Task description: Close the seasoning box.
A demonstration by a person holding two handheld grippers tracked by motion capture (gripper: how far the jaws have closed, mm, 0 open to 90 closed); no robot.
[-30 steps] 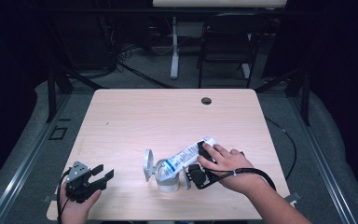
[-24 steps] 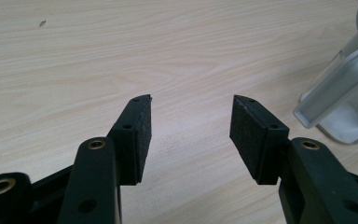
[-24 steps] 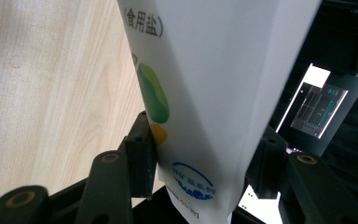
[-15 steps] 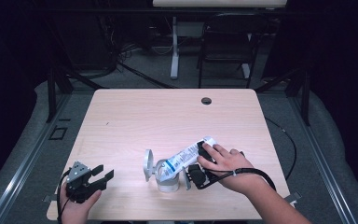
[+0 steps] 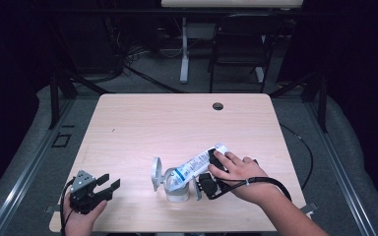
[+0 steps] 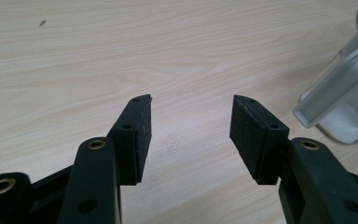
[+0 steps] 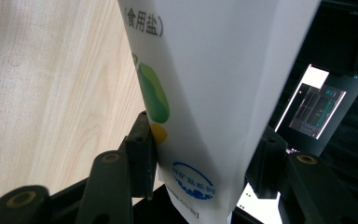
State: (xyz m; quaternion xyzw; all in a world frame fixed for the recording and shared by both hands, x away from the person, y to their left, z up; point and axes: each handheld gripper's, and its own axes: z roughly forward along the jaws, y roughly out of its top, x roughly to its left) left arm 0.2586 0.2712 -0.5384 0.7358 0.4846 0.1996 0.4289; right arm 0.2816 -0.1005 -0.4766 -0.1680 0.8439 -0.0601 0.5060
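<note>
Tipping a white salt bag (image 5: 197, 164) mouth-down over a clear lidded canister (image 5: 176, 185), the right tongs (image 5: 207, 183) hold it slanted in the high view, I would say so the salt can run into the open top; the flip lid (image 5: 156, 173) stands up on the canister's far side from them. The left tongs (image 5: 106, 188) wait well apart near the worktop (image 5: 177, 123) edge.

In the left gripper view those tongs (image 6: 189, 128) stand apart with nothing between, the canister (image 6: 340, 100) ahead and off to one side.

In the right gripper view the tongs (image 7: 205, 154) are clamped on the bag (image 7: 214, 84), pads pressing both faces, which keeps it steady.
</note>
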